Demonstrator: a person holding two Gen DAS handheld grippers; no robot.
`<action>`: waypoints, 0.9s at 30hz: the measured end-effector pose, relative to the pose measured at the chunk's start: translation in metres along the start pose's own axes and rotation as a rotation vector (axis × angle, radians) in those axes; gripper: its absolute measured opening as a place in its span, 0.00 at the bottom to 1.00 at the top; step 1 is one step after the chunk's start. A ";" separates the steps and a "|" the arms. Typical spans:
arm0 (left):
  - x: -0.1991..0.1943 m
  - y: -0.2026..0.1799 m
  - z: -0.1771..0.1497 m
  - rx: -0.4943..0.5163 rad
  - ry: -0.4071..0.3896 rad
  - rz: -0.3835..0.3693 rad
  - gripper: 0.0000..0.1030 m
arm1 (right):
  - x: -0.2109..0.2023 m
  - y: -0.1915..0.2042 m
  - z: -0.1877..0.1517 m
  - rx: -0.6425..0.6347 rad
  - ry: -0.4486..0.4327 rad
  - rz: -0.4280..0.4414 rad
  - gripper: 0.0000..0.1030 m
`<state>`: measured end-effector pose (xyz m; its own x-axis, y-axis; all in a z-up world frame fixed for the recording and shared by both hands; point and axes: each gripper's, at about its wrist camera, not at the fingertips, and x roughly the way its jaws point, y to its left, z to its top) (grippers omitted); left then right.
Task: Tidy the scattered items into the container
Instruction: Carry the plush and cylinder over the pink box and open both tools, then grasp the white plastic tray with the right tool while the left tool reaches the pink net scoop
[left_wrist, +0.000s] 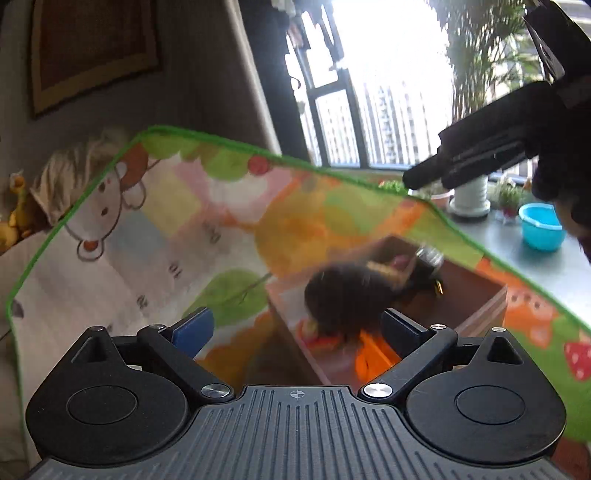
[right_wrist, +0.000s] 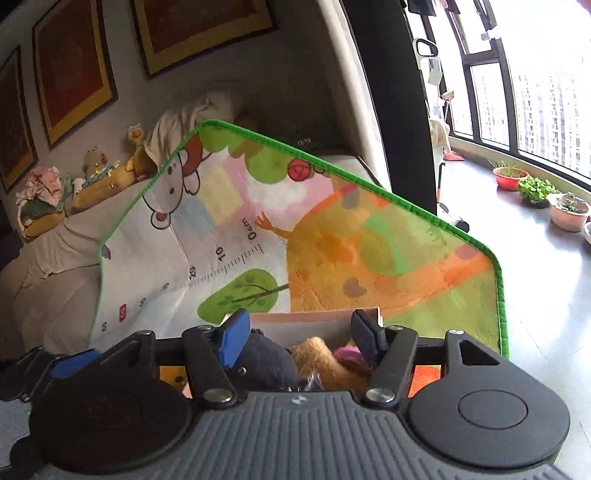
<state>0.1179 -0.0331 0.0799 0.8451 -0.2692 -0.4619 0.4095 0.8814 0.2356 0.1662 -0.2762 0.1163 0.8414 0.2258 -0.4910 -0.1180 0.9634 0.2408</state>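
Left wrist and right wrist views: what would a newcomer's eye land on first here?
The cartoon play mat with its green border fills the middle of both views. On it sits an open cardboard box holding a dark plush toy and, in the right wrist view, a tan plush. The left hand-held gripper and right hand-held gripper are both open over the box.

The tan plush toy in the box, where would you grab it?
Grip the tan plush across its rounded top, coming straight down from above. The box walls and the dark plush pressed beside it block any sideways approach.
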 end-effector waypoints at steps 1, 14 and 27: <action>-0.005 0.003 -0.012 -0.014 0.044 0.004 0.97 | 0.005 0.002 -0.006 -0.007 0.020 -0.009 0.60; -0.086 0.042 -0.114 -0.226 0.228 0.135 0.99 | 0.021 0.144 -0.083 -0.321 0.090 0.143 0.61; -0.093 0.072 -0.132 -0.337 0.267 0.175 0.99 | 0.132 0.230 -0.115 -0.182 0.351 0.210 0.56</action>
<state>0.0239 0.1062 0.0270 0.7550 -0.0350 -0.6548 0.0968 0.9936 0.0585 0.1895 -0.0079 0.0111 0.5628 0.4242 -0.7095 -0.3846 0.8941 0.2295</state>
